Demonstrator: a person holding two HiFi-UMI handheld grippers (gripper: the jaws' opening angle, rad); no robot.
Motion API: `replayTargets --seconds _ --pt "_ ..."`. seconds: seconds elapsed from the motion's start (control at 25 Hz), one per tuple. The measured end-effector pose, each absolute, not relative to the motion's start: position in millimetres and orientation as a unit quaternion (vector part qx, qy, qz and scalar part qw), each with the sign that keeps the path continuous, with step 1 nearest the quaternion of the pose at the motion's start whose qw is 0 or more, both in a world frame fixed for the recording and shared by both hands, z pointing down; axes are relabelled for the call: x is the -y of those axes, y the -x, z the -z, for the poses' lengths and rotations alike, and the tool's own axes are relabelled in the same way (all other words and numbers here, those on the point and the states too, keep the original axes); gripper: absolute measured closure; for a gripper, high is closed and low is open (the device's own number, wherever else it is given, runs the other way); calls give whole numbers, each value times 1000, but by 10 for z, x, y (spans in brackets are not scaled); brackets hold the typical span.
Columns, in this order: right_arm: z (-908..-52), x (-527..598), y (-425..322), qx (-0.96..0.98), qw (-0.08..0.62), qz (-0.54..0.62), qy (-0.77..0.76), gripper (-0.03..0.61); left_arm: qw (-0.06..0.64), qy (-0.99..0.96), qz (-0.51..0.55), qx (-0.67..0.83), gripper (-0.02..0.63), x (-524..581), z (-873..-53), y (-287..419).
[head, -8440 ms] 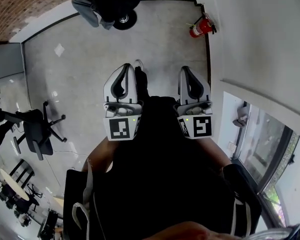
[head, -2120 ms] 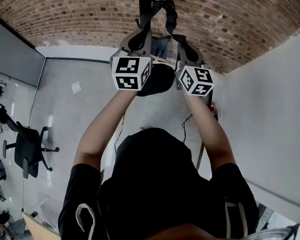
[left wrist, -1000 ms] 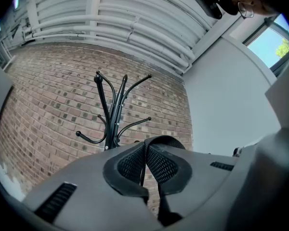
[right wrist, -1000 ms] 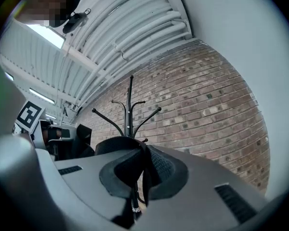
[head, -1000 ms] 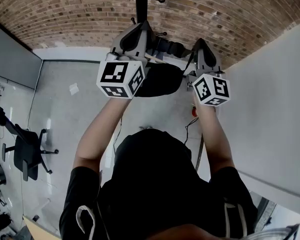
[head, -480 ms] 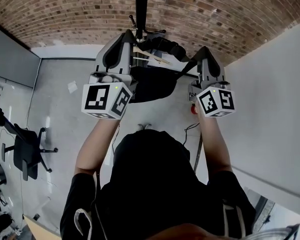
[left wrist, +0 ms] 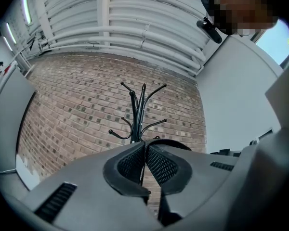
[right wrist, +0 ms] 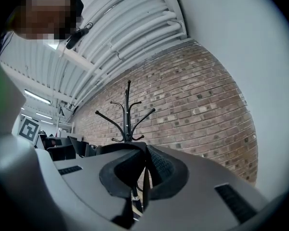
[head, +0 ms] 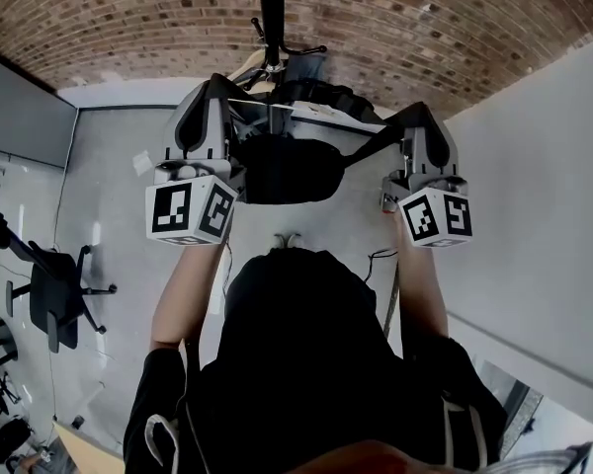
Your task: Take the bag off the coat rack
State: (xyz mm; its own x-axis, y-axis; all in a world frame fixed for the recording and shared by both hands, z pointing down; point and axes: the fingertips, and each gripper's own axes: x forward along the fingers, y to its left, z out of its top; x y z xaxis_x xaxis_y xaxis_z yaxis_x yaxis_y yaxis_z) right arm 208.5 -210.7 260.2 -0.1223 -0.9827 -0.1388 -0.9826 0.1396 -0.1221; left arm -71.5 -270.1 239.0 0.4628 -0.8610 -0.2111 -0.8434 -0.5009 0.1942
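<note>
A black bag (head: 287, 171) hangs between my two grippers, just in front of the black coat rack (head: 270, 8) by the brick wall. My left gripper (head: 215, 85) is shut on a thin bag strap (left wrist: 143, 173), which runs down between its ribbed pads (left wrist: 132, 162). My right gripper (head: 422, 115) is shut on the other strap (head: 371, 144), seen as a dark band (right wrist: 145, 177) in its jaws. In both gripper views the coat rack (left wrist: 137, 114) (right wrist: 127, 114) stands beyond the jaws with its upper hooks bare. Whether the bag touches a lower hook is hidden.
A brick wall (head: 128, 18) is behind the rack and a white wall (head: 534, 166) runs along the right. A grey panel (head: 20, 107) is at the left. An office chair (head: 54, 284) stands on the floor at left. A cable (head: 381, 260) lies near the right wall.
Both grippers have come down and drawn apart, bringing the bag lower and away from the rack's top. The straps now stretch out between bag and grippers.
</note>
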Motion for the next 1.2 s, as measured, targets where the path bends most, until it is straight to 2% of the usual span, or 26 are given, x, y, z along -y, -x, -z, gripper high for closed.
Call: replayTargets --seconds 0.48,1.2 --pt "-2882 1995 -2207 -732 83 23 676 557 74 -848 88 518 591 2667 -2980 950" --pt "-3145 1648 -2095 -718 43 -25 694 557 47 -851 77 518 591 2597 -3071 981"
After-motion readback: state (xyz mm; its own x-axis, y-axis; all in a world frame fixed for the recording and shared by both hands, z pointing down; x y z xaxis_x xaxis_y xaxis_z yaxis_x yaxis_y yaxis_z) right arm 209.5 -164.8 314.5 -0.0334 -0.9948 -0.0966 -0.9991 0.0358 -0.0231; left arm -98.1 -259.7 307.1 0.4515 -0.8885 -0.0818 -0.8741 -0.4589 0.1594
